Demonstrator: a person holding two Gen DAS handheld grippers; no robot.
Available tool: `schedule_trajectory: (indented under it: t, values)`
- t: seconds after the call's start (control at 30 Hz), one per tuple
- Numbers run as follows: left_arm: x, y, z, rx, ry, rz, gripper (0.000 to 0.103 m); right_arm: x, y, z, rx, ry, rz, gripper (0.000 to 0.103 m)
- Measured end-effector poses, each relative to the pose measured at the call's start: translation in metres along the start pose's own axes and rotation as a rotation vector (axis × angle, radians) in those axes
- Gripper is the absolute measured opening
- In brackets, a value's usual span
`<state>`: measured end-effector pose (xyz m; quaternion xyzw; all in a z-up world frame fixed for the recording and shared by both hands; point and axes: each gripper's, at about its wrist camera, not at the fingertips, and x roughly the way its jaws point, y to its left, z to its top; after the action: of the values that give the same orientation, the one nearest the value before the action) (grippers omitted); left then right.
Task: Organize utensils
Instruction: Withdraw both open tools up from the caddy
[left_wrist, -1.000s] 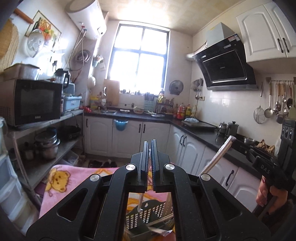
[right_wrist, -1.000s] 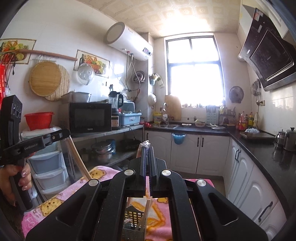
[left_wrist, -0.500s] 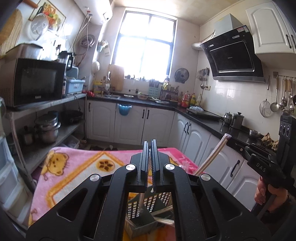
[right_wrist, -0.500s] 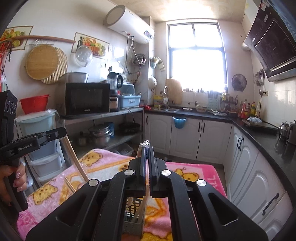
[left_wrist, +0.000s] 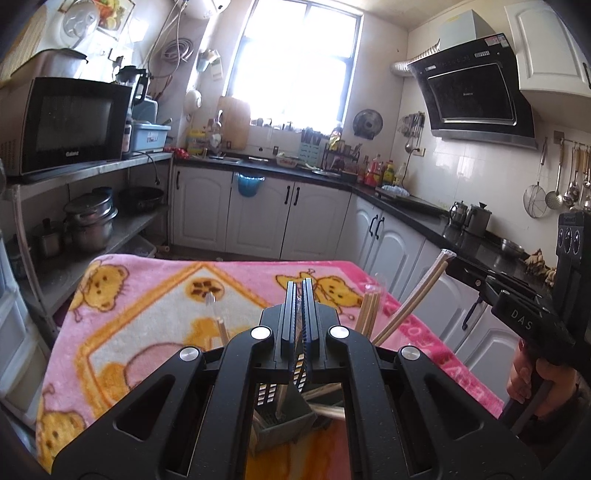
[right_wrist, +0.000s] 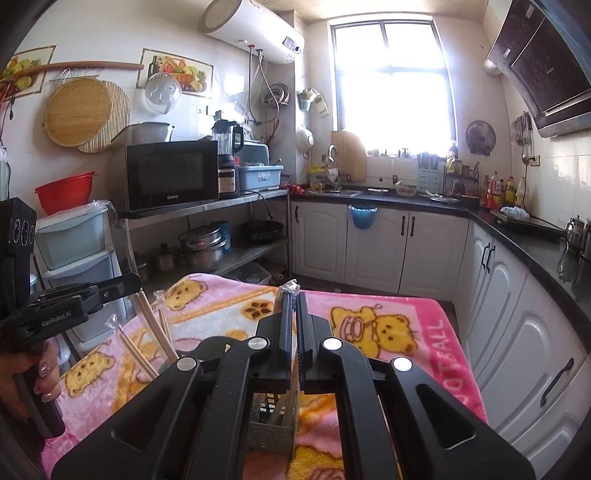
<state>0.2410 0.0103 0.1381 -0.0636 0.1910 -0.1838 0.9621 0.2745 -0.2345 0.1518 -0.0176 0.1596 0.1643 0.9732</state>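
Observation:
A grey slotted utensil basket (left_wrist: 284, 417) stands on the pink bear blanket (left_wrist: 155, 310), right below both grippers; it also shows in the right wrist view (right_wrist: 273, 428). My left gripper (left_wrist: 300, 284) is shut on a plastic-wrapped pair of chopsticks (right_wrist: 151, 317) whose lower end dips into the basket. My right gripper (right_wrist: 291, 293) is shut on another wrapped pair of chopsticks (left_wrist: 417, 299), also slanting down into the basket. More wrapped chopsticks (left_wrist: 369, 310) stand in the basket.
The blanket-covered table (right_wrist: 436, 332) sits in a narrow kitchen. A metal shelf with a microwave (right_wrist: 173, 177) and pots (right_wrist: 203, 251) is to the left. White cabinets and a black counter (right_wrist: 535, 251) run along the back and right.
Both grippers have tilted and come down toward the table with their chopsticks. The basket and blanket now fill more of both views.

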Motion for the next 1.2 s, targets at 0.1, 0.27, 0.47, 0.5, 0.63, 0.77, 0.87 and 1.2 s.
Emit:
schedule_trajectory:
  t: [0.1,0.27,0.47,0.5,0.63,0.77,0.87,1.2]
  values:
    - [0.002,0.000,-0.004,-0.005,0.012,0.003,0.001,0.004,-0.001,-0.005,0.004,0.017,0.000,0.003]
    - [0.005,0.001,-0.009,-0.008,0.027,0.007,0.001,0.010,-0.002,-0.013,0.024,0.048,0.002,0.003]
    - [0.008,0.006,-0.016,-0.022,0.052,0.016,0.002,0.012,-0.003,-0.021,0.034,0.075,0.002,0.008]
    - [0.008,0.007,-0.017,-0.026,0.055,0.017,0.002,0.011,-0.004,-0.023,0.039,0.077,0.003,0.011]
    - [0.006,0.008,-0.020,-0.033,0.064,0.022,0.015,0.009,-0.007,-0.027,0.051,0.087,-0.002,0.014]
    - [0.002,0.010,-0.022,-0.040,0.066,0.026,0.023,0.004,-0.010,-0.030,0.057,0.091,-0.005,0.018]
    - [-0.002,0.010,-0.022,-0.044,0.064,0.028,0.035,0.001,-0.012,-0.032,0.056,0.096,-0.004,0.021]
    - [-0.025,0.005,-0.020,-0.044,0.031,0.028,0.067,-0.015,-0.008,-0.041,0.039,0.111,0.003,0.031]
